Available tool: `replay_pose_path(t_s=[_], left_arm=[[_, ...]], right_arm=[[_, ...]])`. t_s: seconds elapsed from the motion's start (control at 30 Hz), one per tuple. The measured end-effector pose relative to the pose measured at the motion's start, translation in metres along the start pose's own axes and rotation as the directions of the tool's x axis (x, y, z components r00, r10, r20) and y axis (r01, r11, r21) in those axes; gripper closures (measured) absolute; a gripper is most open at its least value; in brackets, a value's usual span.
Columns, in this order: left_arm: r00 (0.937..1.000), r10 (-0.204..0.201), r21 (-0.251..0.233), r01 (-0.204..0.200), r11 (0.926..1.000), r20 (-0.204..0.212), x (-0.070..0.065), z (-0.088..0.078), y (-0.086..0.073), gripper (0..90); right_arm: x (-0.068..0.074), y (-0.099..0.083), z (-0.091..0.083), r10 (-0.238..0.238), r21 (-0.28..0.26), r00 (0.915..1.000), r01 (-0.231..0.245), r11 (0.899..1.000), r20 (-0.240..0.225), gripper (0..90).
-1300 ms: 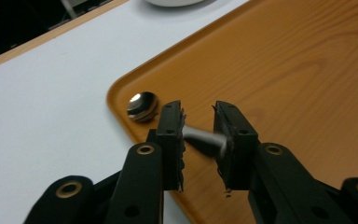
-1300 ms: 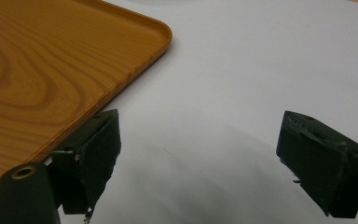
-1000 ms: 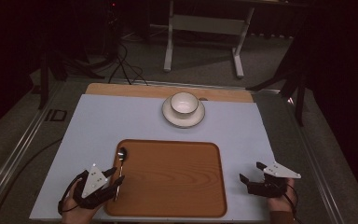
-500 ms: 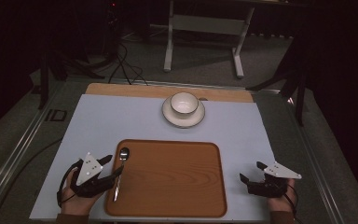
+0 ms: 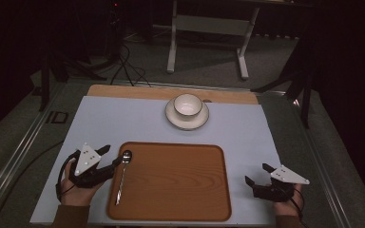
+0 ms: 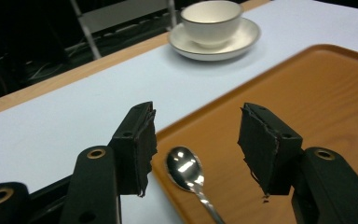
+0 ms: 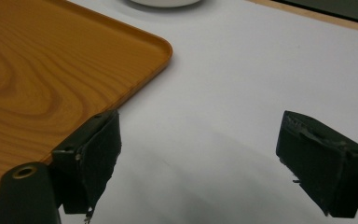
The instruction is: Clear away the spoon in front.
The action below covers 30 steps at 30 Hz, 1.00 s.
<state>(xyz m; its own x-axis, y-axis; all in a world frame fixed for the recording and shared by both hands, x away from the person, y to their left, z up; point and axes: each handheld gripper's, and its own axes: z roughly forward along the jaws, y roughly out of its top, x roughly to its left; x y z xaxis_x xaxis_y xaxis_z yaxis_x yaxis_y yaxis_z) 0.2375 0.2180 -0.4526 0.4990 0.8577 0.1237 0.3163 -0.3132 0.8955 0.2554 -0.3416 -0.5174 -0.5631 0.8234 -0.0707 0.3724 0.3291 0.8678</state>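
Spoon of shiny metal (image 5: 123, 175) lies along the left edge of the rectangular brown wooden tray (image 5: 180, 190), bowl toward the far side, handle toward the person. Left tongs (image 5: 113, 156) sit just beside its bowl; their jaws have just been opening and now stand wide apart, pressing on nothing. Right tongs (image 5: 256, 174) rest on the pale blue counter (image 5: 123, 118) right of the tray, also apart and empty. White cup (image 5: 187, 105) on its saucer (image 5: 187, 118) stands beyond the tray
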Motion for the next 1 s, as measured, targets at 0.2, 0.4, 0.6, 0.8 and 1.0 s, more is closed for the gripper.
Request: replay_pose_path(t_s=[0.2,0.4,0.6,0.8,1.0], left_arm=[[0.9974,-0.045,-0.021,0.044,0.9988,-0.057,0.019,0.005,-0.002,45.0],[0.9872,-0.088,-0.013,0.087,0.9961,-0.133,0.035,0.011,-0.017,45.0],[0.9770,-0.086,0.014,0.090,0.9958,-0.195,0.042,0.016,-0.029,44.5],[0.9742,-0.066,0.048,0.078,0.9958,-0.216,0.043,0.031,-0.038,44.1],[0.9644,-0.128,0.112,0.157,0.9812,-0.231,0.057,0.049,-0.052,42.1]], right_arm=[[0.001,0.001,-0.002,-0.004,-0.017,1.0000,0.004,1.000,0.005,13.8],[0.001,0.002,-0.005,-0.013,-0.040,0.9998,0.013,0.999,0.017,13.8],[0.001,0.002,-0.006,-0.013,-0.049,0.9996,0.014,0.999,0.026,13.8],[0.000,0.001,-0.008,-0.008,-0.068,0.9987,0.012,0.998,0.051,13.8],[-0.001,0.000,-0.007,-0.006,-0.065,0.9977,0.011,0.998,0.068,13.7]])
